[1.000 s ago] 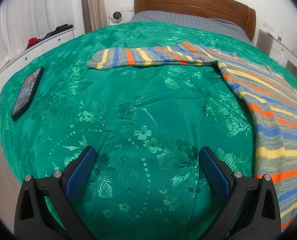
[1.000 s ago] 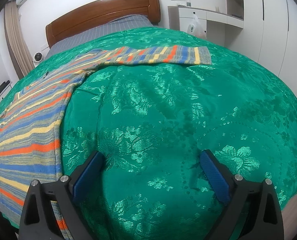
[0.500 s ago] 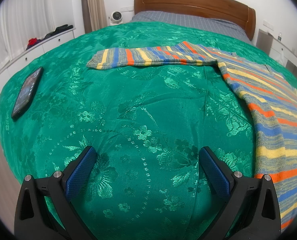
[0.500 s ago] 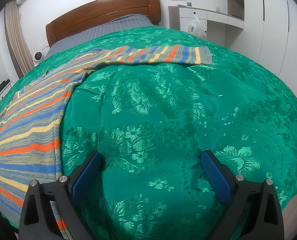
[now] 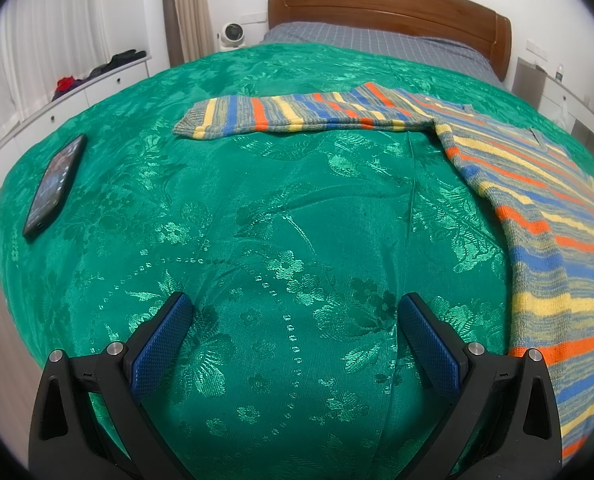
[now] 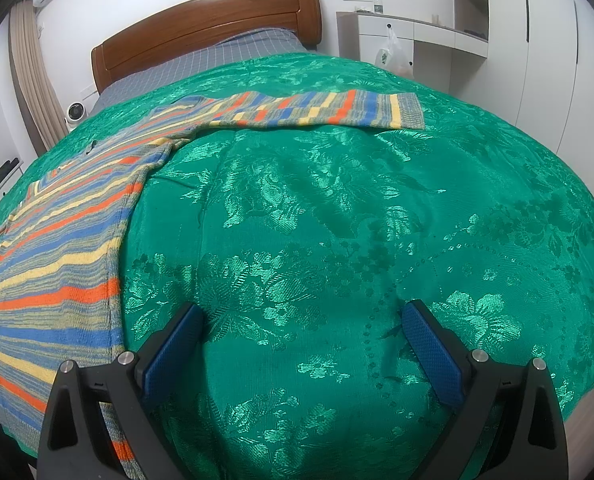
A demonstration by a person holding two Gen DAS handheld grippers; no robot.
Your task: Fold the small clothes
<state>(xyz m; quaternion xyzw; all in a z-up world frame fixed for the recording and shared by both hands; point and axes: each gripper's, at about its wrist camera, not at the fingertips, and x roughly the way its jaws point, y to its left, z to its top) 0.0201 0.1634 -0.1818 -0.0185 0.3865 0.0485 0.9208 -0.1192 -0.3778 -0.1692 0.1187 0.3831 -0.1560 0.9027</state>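
Note:
A striped knit sweater (image 5: pixel 545 216) in blue, orange, yellow and grey lies flat on the green bedspread (image 5: pixel 277 208). In the left wrist view its body is at the right and one sleeve (image 5: pixel 297 114) stretches left. In the right wrist view the sweater body (image 6: pixel 57 264) is at the left and the other sleeve (image 6: pixel 325 110) stretches right. My left gripper (image 5: pixel 293 316) is open and empty over bare bedspread, left of the sweater body. My right gripper (image 6: pixel 303 320) is open and empty, right of the sweater body.
A black phone (image 5: pixel 55 184) lies on the bedspread at the left. A wooden headboard (image 5: pixel 389 8) stands at the far end. White drawers (image 5: pixel 69 96) run along the left side, and white cabinets (image 6: pixel 417 44) stand at the right.

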